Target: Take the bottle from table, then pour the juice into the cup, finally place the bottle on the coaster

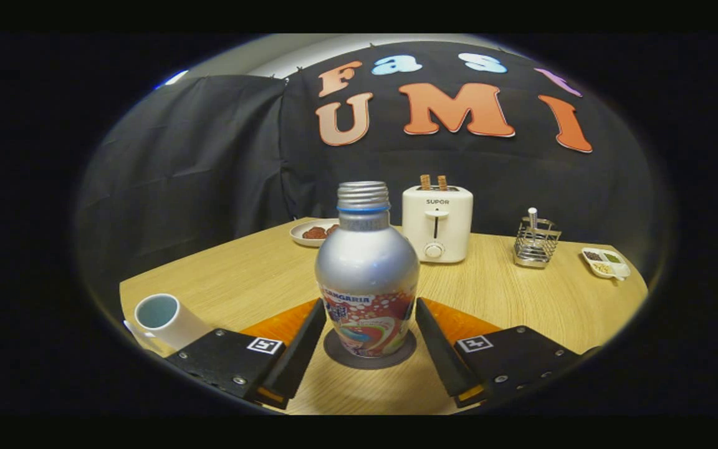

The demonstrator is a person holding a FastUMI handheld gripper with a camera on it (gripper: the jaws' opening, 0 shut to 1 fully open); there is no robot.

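Bottle (pixel 367 274) stands upright between the two fingers of the gripper (pixel 369 340), on the dark round coaster (pixel 369 355), silver body with a printed label on the lower half, threaded neck uncapped with a blue ring under the threads. Jaws are spread about bottle-width: left finger (pixel 300 349) sits just beside the label's left edge, right finger (pixel 437 349) just beside its right edge. Can't tell whether either pad is actually touching the bottle; a thin gap seems to show at both sides, but fisheye distortion makes that unreliable. Coaster is mostly covered by the bottle base, only its front arc and side slivers show. Orange panels show behind each finger, partly hidden by them. White cup (pixel 162 317) with a pale blue inside is to the left of the left finger, mouth angled toward the camera; its lower part is cut off by the gripper body, so can't say if it's standing or tipped. Wooden table (pixel 253 274) carries everything. Beyond the bottle: a plate (pixel 310 232) with brownish food, partly hidden behind the bottle neck; a white toaster (pixel 437 223) with two slices sticking out of the top. Further right, a wire holder (pixel 536 242) with something upright in it, too small to identify, and a small white divided dish (pixel 606 262) with contents too small to make out.
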